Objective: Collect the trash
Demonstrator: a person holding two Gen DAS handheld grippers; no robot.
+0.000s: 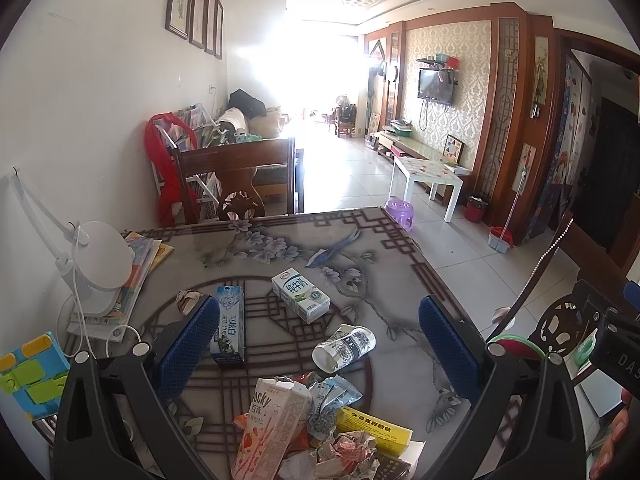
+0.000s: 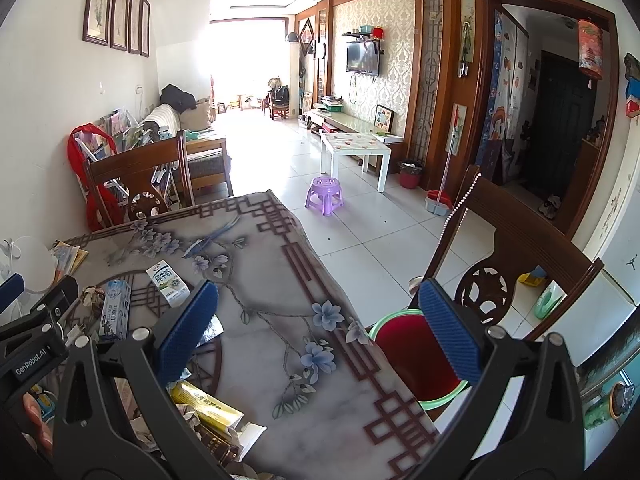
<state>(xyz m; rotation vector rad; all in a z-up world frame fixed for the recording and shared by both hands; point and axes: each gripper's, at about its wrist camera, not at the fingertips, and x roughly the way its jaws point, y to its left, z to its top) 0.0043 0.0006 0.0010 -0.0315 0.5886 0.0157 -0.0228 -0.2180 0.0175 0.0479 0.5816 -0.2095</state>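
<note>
Left claw: the left gripper [image 1: 316,350] has its blue pads spread wide and holds nothing. It hangs over the table among the trash.
Right claw: the right gripper [image 2: 320,330] is also spread wide and holds nothing. One pad is over the table edge, the other over the basin.
Table: the table with the grey flowered cloth [image 1: 280,240] has trash lying all over it.
Milk box: a white and green milk carton [image 1: 301,294] lies flat near the middle.
Tall box: a blue and white paper box [image 1: 228,325] lies just beside the left pad.
Cup: a white paper cup with dark patterns [image 1: 344,347] lies on its side, its mouth facing the camera. I cannot tell if anything is in it.
Pile: a pink Pocky snack box [image 1: 269,424], a yellow flat box [image 1: 374,430], blue wrappers and crumpled paper [image 1: 344,454] lie heaped at the near edge.
Basin: a round red basin with a green rim [image 2: 416,356] sits on the wooden chair [image 2: 516,248] just beside the table. I see no trash in it.
</note>
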